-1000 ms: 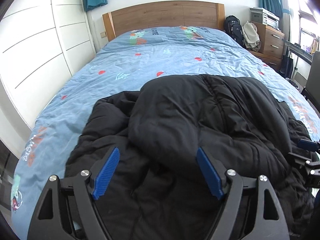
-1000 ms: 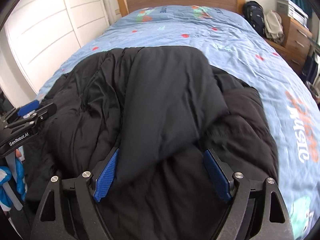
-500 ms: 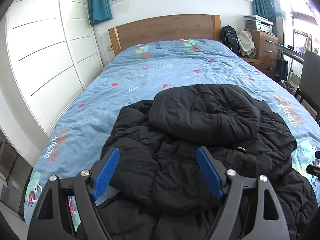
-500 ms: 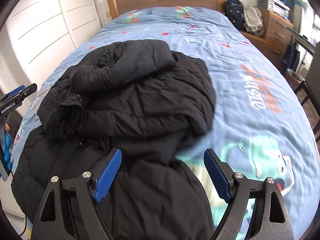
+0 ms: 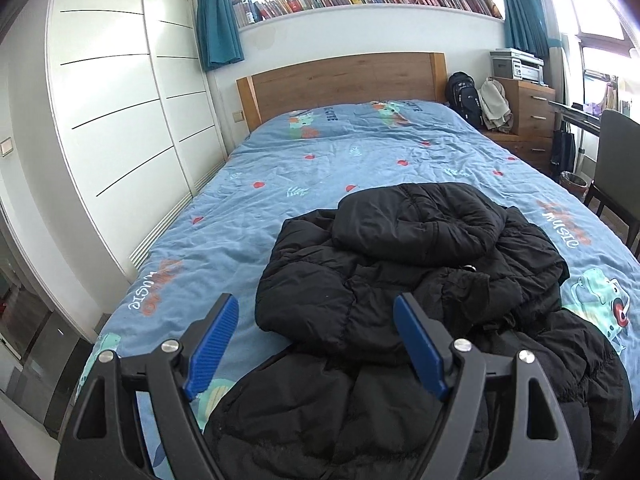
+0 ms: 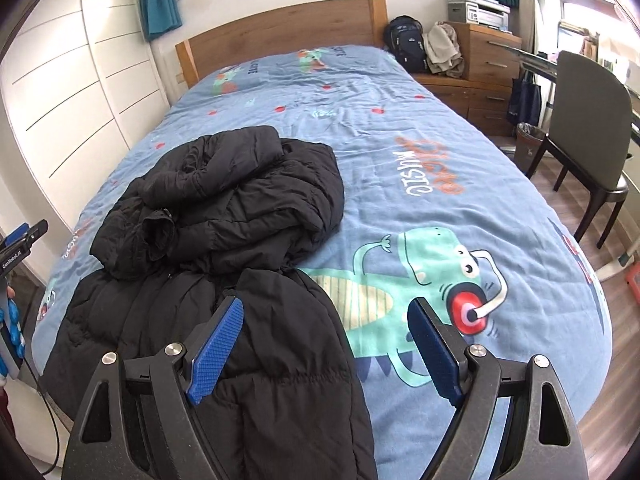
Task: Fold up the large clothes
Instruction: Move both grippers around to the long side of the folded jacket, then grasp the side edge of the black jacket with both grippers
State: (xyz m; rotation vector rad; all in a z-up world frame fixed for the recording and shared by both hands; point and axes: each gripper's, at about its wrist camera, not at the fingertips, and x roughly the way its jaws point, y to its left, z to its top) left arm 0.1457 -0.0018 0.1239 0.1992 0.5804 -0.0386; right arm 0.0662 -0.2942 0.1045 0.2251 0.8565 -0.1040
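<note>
Over the bed's foot edge hangs the black jacket (image 6: 224,240), both grippers (image 5: 316,344) (image 6: 326,344) gaping empty, blue bedspread (image 6: 400,128) bare rightward, printed "MUSIC".

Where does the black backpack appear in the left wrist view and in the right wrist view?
Left wrist view: the black backpack stands upper right, just right of the headboard.
Right wrist view: the black backpack stands at the top, right of centre, again beside the headboard.
Shared landmark: the wooden headboard, with the wooden dresser on the backpack's other side.
</note>
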